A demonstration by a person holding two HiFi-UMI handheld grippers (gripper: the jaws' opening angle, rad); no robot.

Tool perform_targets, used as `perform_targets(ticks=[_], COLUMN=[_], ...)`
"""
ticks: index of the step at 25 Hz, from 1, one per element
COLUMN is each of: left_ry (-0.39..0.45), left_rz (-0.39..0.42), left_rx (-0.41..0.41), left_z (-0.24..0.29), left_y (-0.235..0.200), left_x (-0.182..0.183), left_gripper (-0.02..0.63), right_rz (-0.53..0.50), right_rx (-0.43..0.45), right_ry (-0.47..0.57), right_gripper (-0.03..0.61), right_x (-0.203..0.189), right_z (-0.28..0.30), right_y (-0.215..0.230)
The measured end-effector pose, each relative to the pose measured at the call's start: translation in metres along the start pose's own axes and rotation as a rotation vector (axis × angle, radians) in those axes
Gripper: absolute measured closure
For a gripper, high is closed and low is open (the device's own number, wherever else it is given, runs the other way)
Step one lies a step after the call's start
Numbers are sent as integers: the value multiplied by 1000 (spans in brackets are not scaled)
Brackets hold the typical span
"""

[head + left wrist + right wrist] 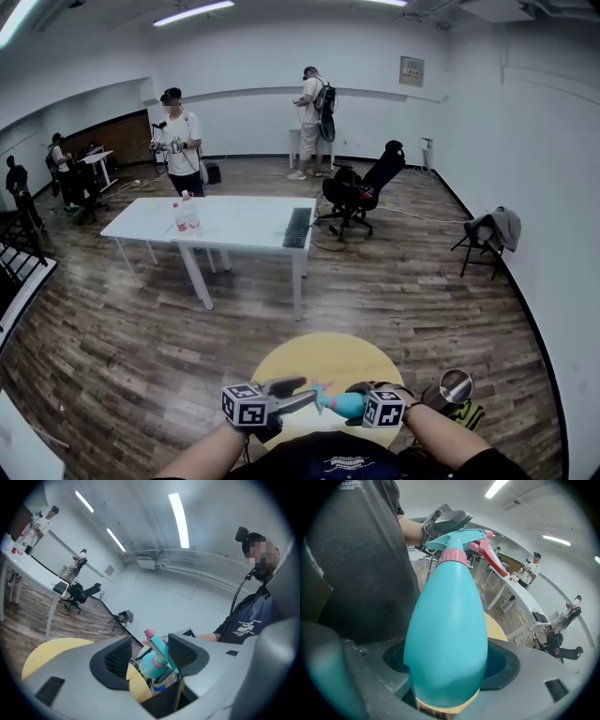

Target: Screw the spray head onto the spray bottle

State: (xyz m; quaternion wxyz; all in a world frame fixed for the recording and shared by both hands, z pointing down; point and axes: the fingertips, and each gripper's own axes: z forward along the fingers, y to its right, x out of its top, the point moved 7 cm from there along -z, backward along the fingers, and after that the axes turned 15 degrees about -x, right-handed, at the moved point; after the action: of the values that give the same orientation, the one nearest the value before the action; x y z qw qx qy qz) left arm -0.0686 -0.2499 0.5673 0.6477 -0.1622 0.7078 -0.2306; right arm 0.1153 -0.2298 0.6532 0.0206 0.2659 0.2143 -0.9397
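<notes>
Right gripper view: the spray bottle (445,634) hides the gap between the jaws of the right tool (450,667), and its base is sunk out of sight behind them. Left gripper view: the jaws of the left tool (150,654) cover the bottle's lower body. Head view: forearms (202,455) and both tools cover the near edge of the yellow desk (319,356). The items (186,216) on the far white desk (244,225) are too small to name.

The bottle (345,404) lies above the round table (328,356), between the left gripper (302,392) and the right gripper (362,397), its head (322,395) toward the left one. Behind stands a long table (234,225) with a keyboard (297,227) on it, and a chair (361,192) farther back, to the right.
</notes>
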Motion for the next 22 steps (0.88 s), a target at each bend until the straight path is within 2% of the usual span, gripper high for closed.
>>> perform_targets(ticks=[3, 6, 8, 10, 12, 13, 15, 18, 19, 20, 21, 22], left_ry=[72, 123, 258, 389, 443, 438, 356, 126, 17, -110, -246, -376], left_rz=[-72, -139, -210, -253, -258, -257, -258, -223, -173, -86, 27, 140], left_rx=[29, -1, -54, -67, -59, -60, -57, -60, -56, -43, -24, -6], left_z=[-24, -34, -44, -58, -69, -71, -65, -22, -3, 15, 28, 38], left_y=[-5, -6, -6, -8, -9, -9, -13, -15, -14, -11, -7, -4], left_x=[-12, -12, -3, 3, 7, 8, 6, -1, -3, -5, -8, -12], left_gripper=[336, 334, 310, 287, 287, 287, 261, 249, 249, 254, 322, 354], right_rz=[18, 30, 85, 134, 115, 87, 23, -74, -103, -129, -152, -170], right_rx=[-2, -22, -30, -29, -36, -42, -52, -55, -48, -36, -22, -6], right_ry=[-11, -6, 26, 52, 37, 19, -10, -21, -23, -31, -48, -69], right_gripper=[191, 190, 190, 190, 190, 190, 190, 190, 190, 190, 190, 190], right_x=[-9, -4, -2, -5, -8, -6, 2, 20, 25, 28, 27, 24], right_z=[1, 3, 3, 1, 0, 0, 3, 7, 8, 9, 10, 10], right_y=[-2, 6, 12, 14, 13, 12, 11, 6, 4, 3, 1, 0])
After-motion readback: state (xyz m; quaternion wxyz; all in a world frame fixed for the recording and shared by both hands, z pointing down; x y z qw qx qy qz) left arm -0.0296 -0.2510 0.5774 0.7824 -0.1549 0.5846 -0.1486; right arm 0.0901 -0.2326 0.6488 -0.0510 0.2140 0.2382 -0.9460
